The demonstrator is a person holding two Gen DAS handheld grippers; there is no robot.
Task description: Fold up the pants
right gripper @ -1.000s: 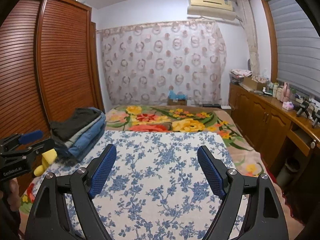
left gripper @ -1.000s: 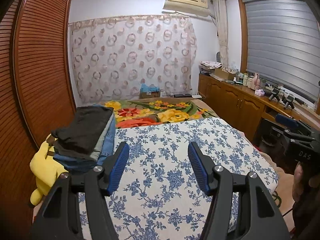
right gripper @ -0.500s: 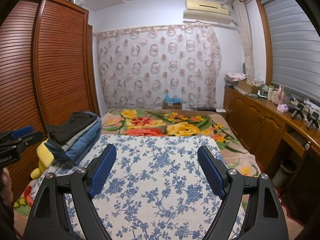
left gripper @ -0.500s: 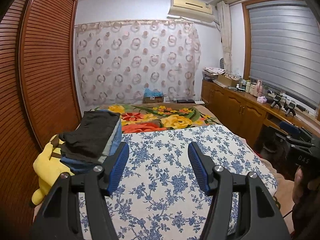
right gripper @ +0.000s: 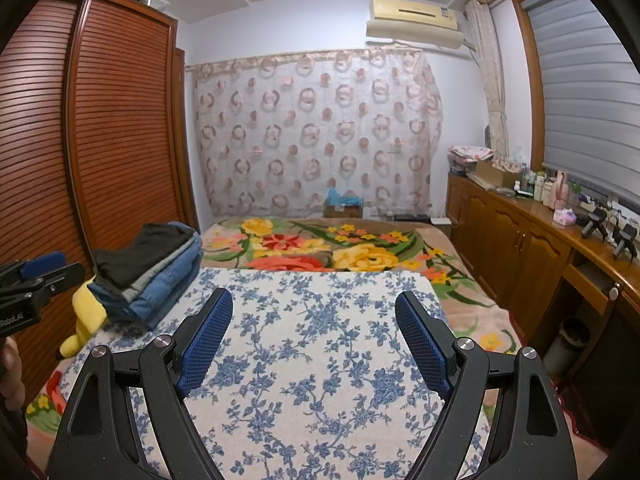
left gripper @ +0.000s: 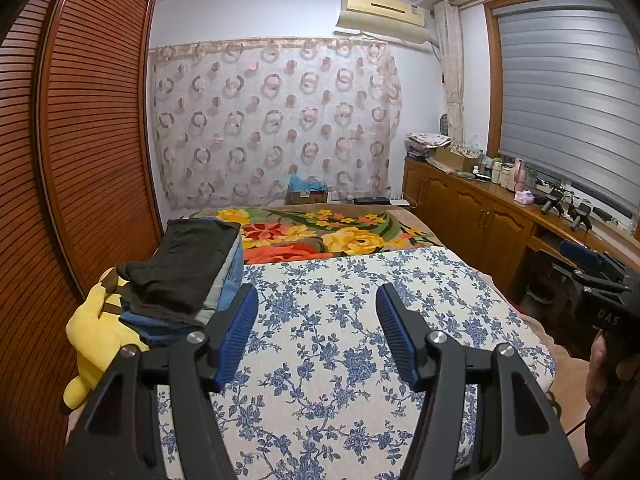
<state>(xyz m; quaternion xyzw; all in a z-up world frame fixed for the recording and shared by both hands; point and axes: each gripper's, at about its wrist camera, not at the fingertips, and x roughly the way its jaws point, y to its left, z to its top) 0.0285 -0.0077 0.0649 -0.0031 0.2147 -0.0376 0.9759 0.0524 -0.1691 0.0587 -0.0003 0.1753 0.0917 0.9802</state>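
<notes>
your stack of folded dark and denim pants (left gripper: 188, 276) sits finished on the blue-flowered bed cover (left gripper: 340, 340); both grippers' fingers (left gripper: 240, 330) (right gripper: 206, 342) stand apart, empty, nothing left visible.

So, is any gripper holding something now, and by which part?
Nothing is held. The left gripper and the right gripper are both open and empty above the blue-flowered cloth; the folded pants stack lies untouched.

1 pants stack (left gripper: 188, 276), 1 plush (left gripper: 96, 336)
</notes>
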